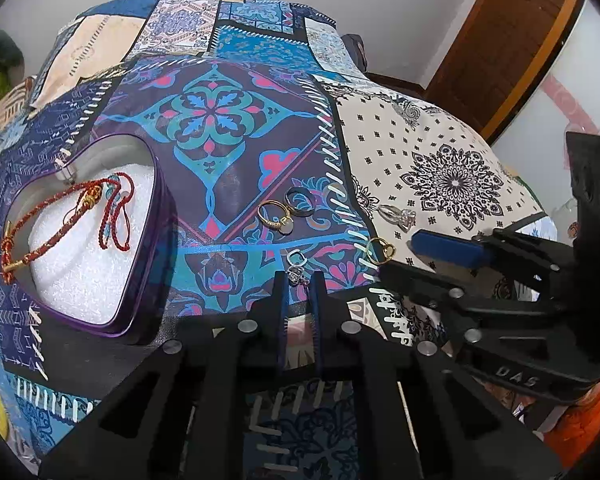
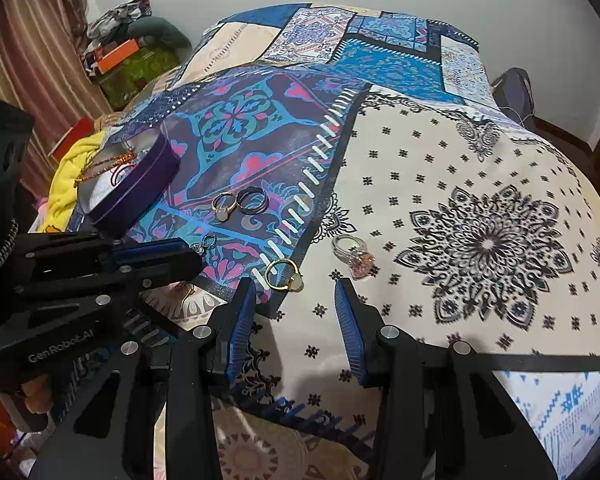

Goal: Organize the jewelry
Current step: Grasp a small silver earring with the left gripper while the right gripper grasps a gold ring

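the left gripper [image 1: 299, 280] is sitting low in the middle of the left wrist view, and its fingers [image 1: 281, 292] are pinching a small silver earring [image 1: 296, 268] right at their tips. in the right wrist view that earring [image 2: 202, 245] is only a tiny shiny speck by the left gripper's [image 2: 196, 258] tip, so its shape is hard to make out there.

the right gripper [image 2: 296, 288] is hovering low over the patterned cloth [image 2: 420, 184], with its fingers [image 2: 350, 320] spread wide apart and holding nothing. a gold ring [image 2: 284, 275] is lying just past them.

a silver ring with a pink stone [image 2: 352, 256] is lying to the right of the gold ring. a gold ring with a pale stone [image 2: 225, 205] and a dark band ring [image 2: 252, 201] are lying side by side near the middle.

the purple heart box [image 1: 112, 240] is sitting at the left, with a red cord bracelet [image 1: 64, 216] lying inside on white foam.
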Motion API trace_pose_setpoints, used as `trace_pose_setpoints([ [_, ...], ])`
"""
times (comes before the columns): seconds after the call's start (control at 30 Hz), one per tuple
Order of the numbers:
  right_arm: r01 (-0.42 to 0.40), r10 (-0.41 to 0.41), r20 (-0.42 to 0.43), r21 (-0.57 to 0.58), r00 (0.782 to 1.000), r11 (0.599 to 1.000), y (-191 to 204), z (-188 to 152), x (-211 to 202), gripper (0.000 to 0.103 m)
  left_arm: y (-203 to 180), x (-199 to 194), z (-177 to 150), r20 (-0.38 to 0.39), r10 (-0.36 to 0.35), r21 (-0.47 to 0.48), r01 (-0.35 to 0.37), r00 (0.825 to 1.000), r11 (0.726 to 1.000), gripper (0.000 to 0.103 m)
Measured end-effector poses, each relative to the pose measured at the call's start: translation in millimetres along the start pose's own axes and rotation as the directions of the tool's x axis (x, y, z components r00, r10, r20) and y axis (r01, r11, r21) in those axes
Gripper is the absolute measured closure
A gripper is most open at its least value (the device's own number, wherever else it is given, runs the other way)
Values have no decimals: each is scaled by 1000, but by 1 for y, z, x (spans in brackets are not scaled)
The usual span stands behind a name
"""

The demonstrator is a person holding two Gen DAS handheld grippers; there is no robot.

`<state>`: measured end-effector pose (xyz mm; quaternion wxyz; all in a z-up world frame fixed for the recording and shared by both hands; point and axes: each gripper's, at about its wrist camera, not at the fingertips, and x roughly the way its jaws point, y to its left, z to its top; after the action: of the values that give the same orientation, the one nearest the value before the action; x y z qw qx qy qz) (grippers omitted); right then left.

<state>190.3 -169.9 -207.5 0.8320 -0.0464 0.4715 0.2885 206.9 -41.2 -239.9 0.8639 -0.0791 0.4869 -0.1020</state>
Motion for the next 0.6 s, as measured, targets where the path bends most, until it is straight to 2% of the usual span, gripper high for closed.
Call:
trace_pose_setpoints([
  [0.23,-9,9,5,-18,1000,1000,3,3,8,66,0,0,0,6,13,5,-13,1000,1000,102],
  [0.27,-9,9,6,-19,1000,1000,3,3,8,67,0,0,0,6,11,4,-11,1000,1000,103],
  [0.37,-12,12,11,-20,1000,1000,4,3,8,82,0,-1,-1,8,9,6,-9,1000,1000,103],
  [0.6,-10,11,24,-9,1000,1000,6,0,5,84,-2,-9,-4,20,6,9,-6,1000,1000,103],
])
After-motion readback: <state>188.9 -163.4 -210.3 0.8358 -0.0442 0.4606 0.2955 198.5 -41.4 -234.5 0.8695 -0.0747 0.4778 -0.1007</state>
